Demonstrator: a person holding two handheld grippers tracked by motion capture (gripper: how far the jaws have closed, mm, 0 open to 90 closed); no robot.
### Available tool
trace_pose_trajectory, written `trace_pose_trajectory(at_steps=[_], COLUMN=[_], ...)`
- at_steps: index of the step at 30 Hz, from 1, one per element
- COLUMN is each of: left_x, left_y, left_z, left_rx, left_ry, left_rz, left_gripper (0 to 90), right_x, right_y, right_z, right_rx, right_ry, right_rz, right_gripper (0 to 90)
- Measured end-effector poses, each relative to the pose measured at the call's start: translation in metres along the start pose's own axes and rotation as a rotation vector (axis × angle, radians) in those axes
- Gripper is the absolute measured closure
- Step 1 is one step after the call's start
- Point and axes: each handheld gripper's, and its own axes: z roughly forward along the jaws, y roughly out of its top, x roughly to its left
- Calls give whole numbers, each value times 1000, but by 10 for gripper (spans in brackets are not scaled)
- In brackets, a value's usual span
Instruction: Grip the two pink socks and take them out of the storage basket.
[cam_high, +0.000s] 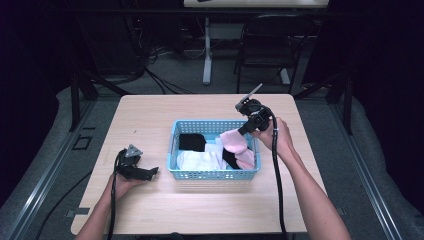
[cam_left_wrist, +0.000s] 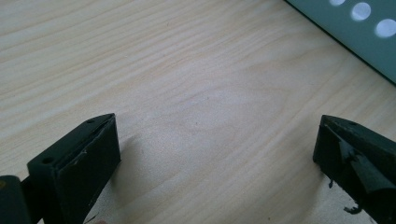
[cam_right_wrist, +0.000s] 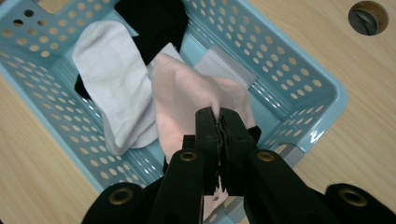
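A pink sock (cam_right_wrist: 187, 100) is pinched by its edge between the shut jaws of the right gripper (cam_right_wrist: 219, 122), over the right end of the blue basket (cam_right_wrist: 322, 86). The sock's length is seen hanging down and away from the jaws, over a white sock (cam_right_wrist: 112, 79) and a black sock (cam_right_wrist: 152, 21). The left gripper (cam_left_wrist: 215, 154) is held spread wide and empty above bare table (cam_left_wrist: 187, 70), the basket lying well off to its right.

Pink sock (cam_right_wrist: 180, 100): soft, pale pink, crumpled. Pinched at one edge between the closed jaws of the right gripper (cam_right_wrist: 219, 122), so it hangs partly lifted, its lower part draped over the other socks (white and black) in the blue perforated basket (cam_high: 174, 145). Position: right half of basket, toward its far right corner, at table centre.
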Motion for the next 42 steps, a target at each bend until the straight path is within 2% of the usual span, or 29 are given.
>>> trace_pose_trajectory(at_steps=[4, 12, 15, 21, 30, 42], left_x=[0, 0, 0, 0, 0, 0], left_y=[0, 0, 0, 0, 0, 0], left_z=[0, 0, 0, 0, 0, 0], left_rx=[0, 0, 0, 1, 1, 2], left_ry=[1, 0, 0, -3, -2, -3], left_rz=[0, -1, 0, 0, 0, -1], left_gripper=[5, 5, 5, 5, 5, 5], right_x=[-1, -4, -4, -5, -20, -43], right_y=[1, 1, 0, -3, -16, -34], right_z=[-9, -29, -35, -59, -84, -105], right_rx=[-7, -4, -10, -22, -30, 10], right_ry=[5, 9, 2, -22, -60, -108], right_rz=[10, 0, 3, 3, 31, 79], right_gripper=[876, 876, 876, 876, 876, 875])
